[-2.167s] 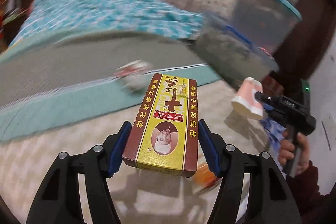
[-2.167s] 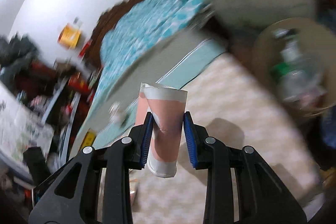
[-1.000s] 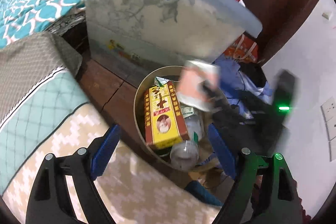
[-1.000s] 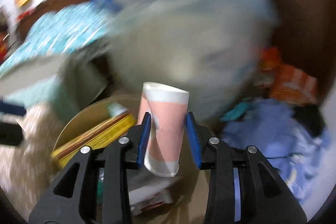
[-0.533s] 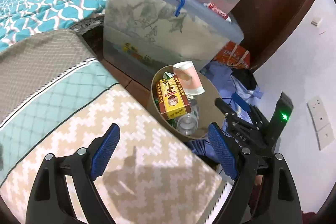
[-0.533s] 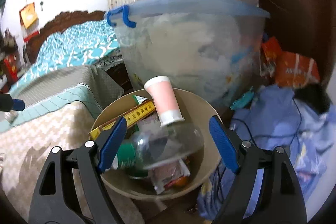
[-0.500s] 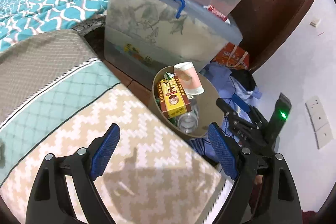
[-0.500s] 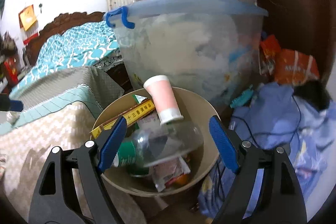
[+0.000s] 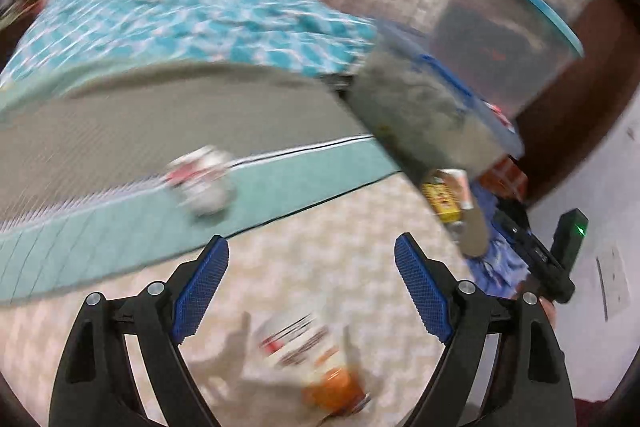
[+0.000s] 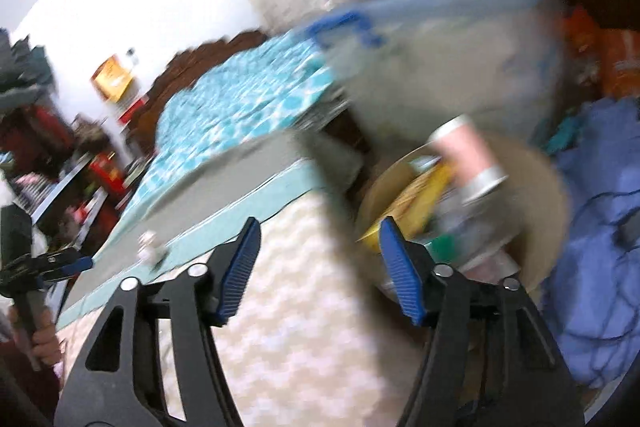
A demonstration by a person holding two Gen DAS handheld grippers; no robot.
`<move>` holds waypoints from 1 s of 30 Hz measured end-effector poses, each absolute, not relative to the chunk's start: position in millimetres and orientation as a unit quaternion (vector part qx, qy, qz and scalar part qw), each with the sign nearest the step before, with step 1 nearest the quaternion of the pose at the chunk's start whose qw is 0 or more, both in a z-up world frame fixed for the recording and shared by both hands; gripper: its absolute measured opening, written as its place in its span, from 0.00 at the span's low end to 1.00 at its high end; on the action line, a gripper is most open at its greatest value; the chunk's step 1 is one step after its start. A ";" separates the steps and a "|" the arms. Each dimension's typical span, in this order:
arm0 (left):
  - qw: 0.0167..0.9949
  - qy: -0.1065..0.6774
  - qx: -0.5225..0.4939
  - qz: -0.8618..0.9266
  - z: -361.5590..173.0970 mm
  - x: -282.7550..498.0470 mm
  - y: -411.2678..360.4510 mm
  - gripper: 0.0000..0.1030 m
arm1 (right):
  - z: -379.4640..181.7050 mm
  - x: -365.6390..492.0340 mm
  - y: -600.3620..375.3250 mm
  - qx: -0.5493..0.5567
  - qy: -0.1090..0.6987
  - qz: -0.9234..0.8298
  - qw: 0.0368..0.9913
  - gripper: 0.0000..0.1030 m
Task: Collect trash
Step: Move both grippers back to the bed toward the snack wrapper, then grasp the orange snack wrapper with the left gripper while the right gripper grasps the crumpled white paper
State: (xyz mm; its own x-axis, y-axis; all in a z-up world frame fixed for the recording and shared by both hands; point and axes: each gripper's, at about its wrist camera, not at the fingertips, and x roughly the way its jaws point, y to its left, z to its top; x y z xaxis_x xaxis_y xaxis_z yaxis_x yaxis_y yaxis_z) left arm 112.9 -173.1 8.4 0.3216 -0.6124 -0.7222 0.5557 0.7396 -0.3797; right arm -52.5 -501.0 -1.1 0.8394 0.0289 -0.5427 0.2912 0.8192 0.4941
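Note:
My left gripper (image 9: 310,255) is open and empty over the zigzag blanket (image 9: 340,267). A blurred white and orange wrapper (image 9: 316,363) lies just below it. A crumpled white and red piece of trash (image 9: 200,183) sits on the teal bedspread beyond. The round bin (image 10: 540,195) holds the pink cup (image 10: 464,151) and the yellow box (image 10: 416,199). My right gripper (image 10: 320,239) hovers at the bin's left; its jaws are closing with nothing between them. The same crumpled trash (image 10: 150,247) shows far left of it.
Stacked clear storage boxes (image 9: 500,39) stand behind the bin. Blue clothes (image 10: 600,227) lie on the floor to its right. A turquoise patterned quilt (image 9: 180,19) covers the far bed. A hand (image 10: 44,339) holds the left gripper at the right wrist view's left edge.
The pink cup left my right gripper and now lies in the bin. Both views have swung left from the bin toward the bed. The right jaws stand narrower than half a second ago.

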 end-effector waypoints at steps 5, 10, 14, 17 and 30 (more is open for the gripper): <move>0.795 0.499 -0.042 -0.344 -23.1 94.2 -132.9 0.71 | -19.6 -26.4 -430.6 0.303 0.340 0.052 0.889 0.37; 0.760 0.540 -0.062 -0.356 -57.8 80.9 -117.2 0.69 | -28.0 -11.4 -352.5 0.253 0.395 0.153 0.870 0.31; 0.726 0.562 -0.093 -0.385 -73.6 75.2 -121.4 0.69 | -30.7 -1.9 -298.7 0.164 0.428 0.174 0.872 0.28; 0.709 0.573 -0.100 -0.399 -80.6 73.4 -130.8 0.69 | -40.8 2.0 -284.4 0.140 0.448 0.169 0.867 0.26; 0.710 0.574 -0.069 -0.401 -93.5 71.6 -175.7 0.15 | -51.1 8.5 -303.0 0.197 0.444 0.174 0.857 0.24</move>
